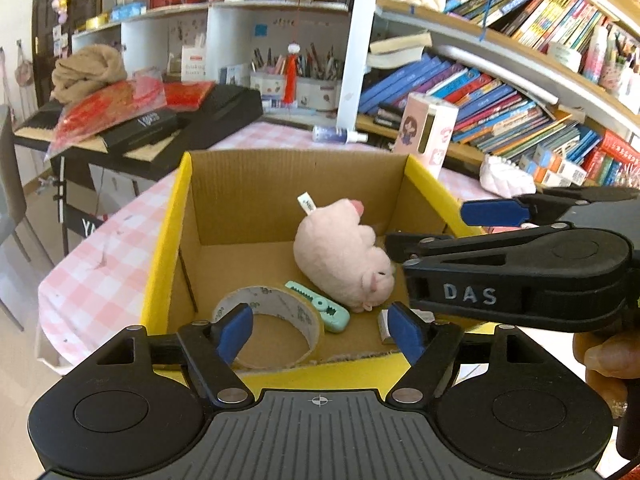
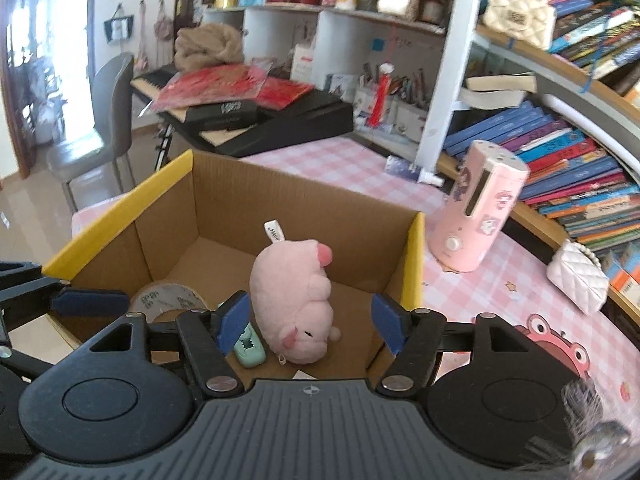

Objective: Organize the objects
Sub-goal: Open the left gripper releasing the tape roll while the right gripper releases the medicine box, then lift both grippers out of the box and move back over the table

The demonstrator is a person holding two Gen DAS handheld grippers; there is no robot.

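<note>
**Both hand-held grippers over the open carton, nothing gripped**

Nearest to us in the left wrist view is the left hand-held gripper (image 1: 320,330), its blue pads spread wide apart with nothing between them, hanging over the near wall of the cardboard box (image 1: 240,184). Beyond it, at 12 o'clock, the box stands open on the pink checked worktop (image 1: 92,280), its flaps edged yellow.

On the box floor we see a roll of tape (image 1: 272,326) lying flat at 11 o'clock from the left pads, a mint-green clip (image 1: 320,308) just beside it, and a pink plush toy (image 1: 344,256) lying on its side at 12 o'clock, its white tag pointing up. A small white item sits at the near right corner, mostly hidden by a pad.

The right hand-held gripper (image 2: 310,324) enters the left view from 3 o'clock, at about the box's right wall. In its own view its fingers stand apart and empty, the plush toy (image 2: 294,300) below them and touching neither pad. The clip (image 2: 250,350) and tape (image 2: 168,300) lie at 9 o'clock of the toy.

Outside the box, at 2 o'clock in the right view, a pink cylindrical appliance (image 2: 480,216) stands upright on the worktop, with a white quilted purse (image 2: 576,280) further right near the bookshelf (image 2: 560,140)
</note>
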